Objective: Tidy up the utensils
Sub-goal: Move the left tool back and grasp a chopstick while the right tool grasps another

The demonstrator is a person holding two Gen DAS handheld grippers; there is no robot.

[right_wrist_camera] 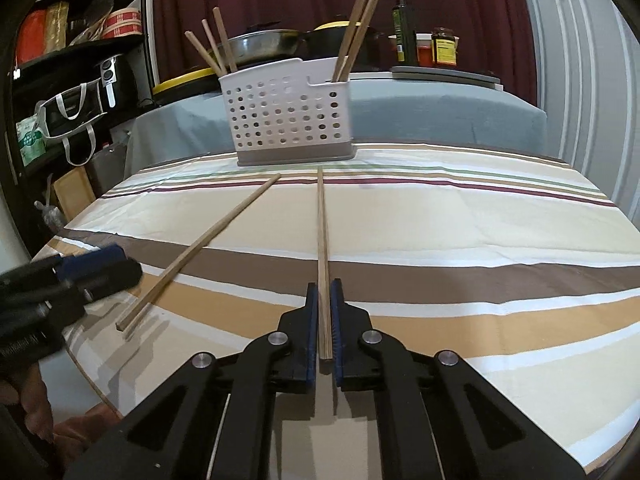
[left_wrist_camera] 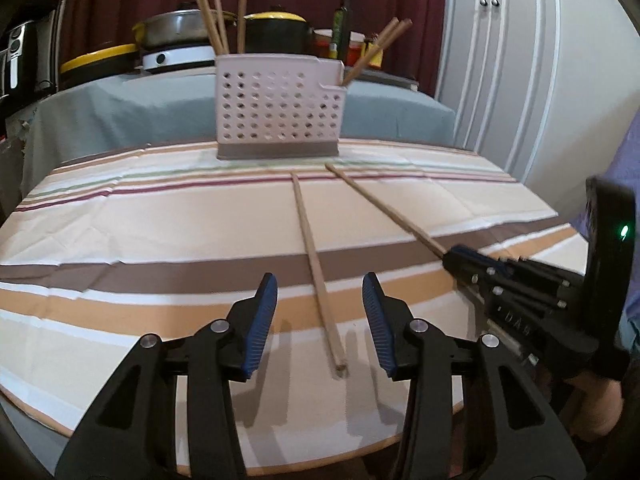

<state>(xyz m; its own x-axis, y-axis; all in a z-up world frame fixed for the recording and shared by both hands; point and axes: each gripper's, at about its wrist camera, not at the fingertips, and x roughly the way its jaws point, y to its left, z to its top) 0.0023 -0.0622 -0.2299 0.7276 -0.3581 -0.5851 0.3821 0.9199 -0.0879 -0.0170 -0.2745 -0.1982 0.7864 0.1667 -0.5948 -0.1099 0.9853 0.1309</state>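
A white perforated utensil holder (left_wrist_camera: 280, 106) (right_wrist_camera: 289, 116) stands at the far side of the striped table, with several wooden chopsticks upright in it. Two more chopsticks lie on the cloth. My left gripper (left_wrist_camera: 319, 286) is open, its blue pads either side of the near end of one chopstick (left_wrist_camera: 316, 268) (right_wrist_camera: 200, 246), above it. My right gripper (right_wrist_camera: 325, 290) (left_wrist_camera: 452, 256) is shut on the near end of the other chopstick (right_wrist_camera: 322, 248) (left_wrist_camera: 384, 206), which points toward the holder.
The striped tablecloth (left_wrist_camera: 160, 240) (right_wrist_camera: 460, 232) covers a round table whose edge curves close below both grippers. Behind stands a grey-covered counter (left_wrist_camera: 100, 108) with pots (left_wrist_camera: 180, 32), a bottle (right_wrist_camera: 402, 26) and jars (right_wrist_camera: 444, 46). Shelves (right_wrist_camera: 80, 72) rise at the left, white cupboard doors (left_wrist_camera: 500, 72) at the right.
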